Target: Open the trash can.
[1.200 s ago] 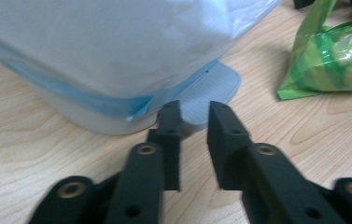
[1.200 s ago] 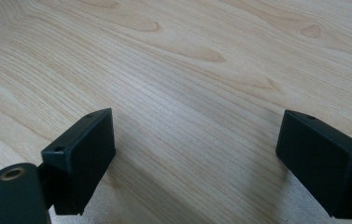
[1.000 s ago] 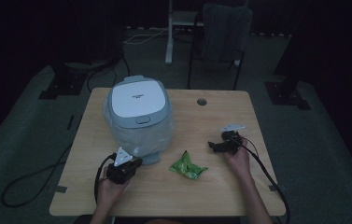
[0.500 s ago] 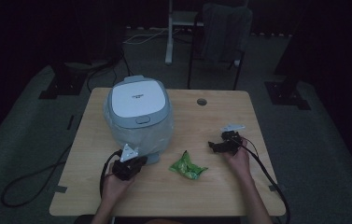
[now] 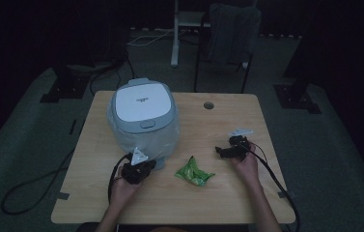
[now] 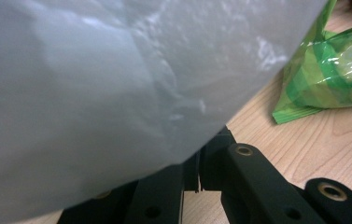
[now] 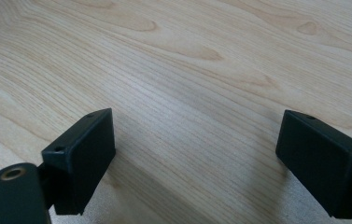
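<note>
A white and grey rice cooker (image 5: 143, 106) stands on the wooden table (image 5: 218, 203), wrapped in a clear plastic bag (image 5: 146, 142). My left gripper (image 5: 147, 166) sits at the bag's front lower edge. In the left gripper view its jaws (image 6: 201, 158) are pressed together with the bag's film (image 6: 94, 84) caught at their tips and draped over them. A green snack packet (image 5: 194, 171) lies between my two hands, also seen as a green packet (image 6: 332, 70) past the film. My right gripper (image 5: 221, 151) rests open on the table at the right, bare wood between its jaws (image 7: 197, 158).
A cable hole (image 5: 209, 105) is in the table's far edge. Black cables (image 5: 276, 181) trail from both grippers off the front. A chair (image 5: 230, 34) and stands sit on the dark floor behind.
My left gripper has slid right along the table toward the bagged cooker's front. The right gripper and the green packet have stayed put.
</note>
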Tool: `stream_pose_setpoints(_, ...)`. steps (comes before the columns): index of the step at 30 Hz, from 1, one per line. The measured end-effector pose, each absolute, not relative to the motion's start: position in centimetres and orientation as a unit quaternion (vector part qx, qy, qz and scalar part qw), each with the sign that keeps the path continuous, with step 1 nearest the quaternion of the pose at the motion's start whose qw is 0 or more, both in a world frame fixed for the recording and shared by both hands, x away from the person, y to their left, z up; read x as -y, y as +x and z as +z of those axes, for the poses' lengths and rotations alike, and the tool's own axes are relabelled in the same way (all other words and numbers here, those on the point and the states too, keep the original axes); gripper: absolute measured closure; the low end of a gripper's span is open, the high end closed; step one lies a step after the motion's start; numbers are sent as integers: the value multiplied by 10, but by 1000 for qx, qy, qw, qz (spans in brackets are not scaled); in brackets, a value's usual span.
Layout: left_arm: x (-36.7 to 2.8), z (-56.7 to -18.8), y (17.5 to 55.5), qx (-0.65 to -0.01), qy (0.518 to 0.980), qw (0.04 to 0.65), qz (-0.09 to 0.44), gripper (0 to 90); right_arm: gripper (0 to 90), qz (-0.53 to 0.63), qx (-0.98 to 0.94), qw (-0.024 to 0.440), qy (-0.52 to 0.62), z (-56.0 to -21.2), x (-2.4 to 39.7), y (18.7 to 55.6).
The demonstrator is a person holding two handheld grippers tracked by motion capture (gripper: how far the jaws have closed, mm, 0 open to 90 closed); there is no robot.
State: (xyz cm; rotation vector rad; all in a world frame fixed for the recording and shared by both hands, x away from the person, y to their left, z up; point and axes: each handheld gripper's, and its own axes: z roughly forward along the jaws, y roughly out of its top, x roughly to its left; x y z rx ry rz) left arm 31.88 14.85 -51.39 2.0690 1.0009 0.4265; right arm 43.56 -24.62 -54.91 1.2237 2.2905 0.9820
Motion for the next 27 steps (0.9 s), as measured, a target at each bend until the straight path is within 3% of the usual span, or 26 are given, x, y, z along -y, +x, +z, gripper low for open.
stream_pose_setpoints(27,-145,-524,318,-373,821,390,187,891,108,346,-810,183,437,-549,246,435)
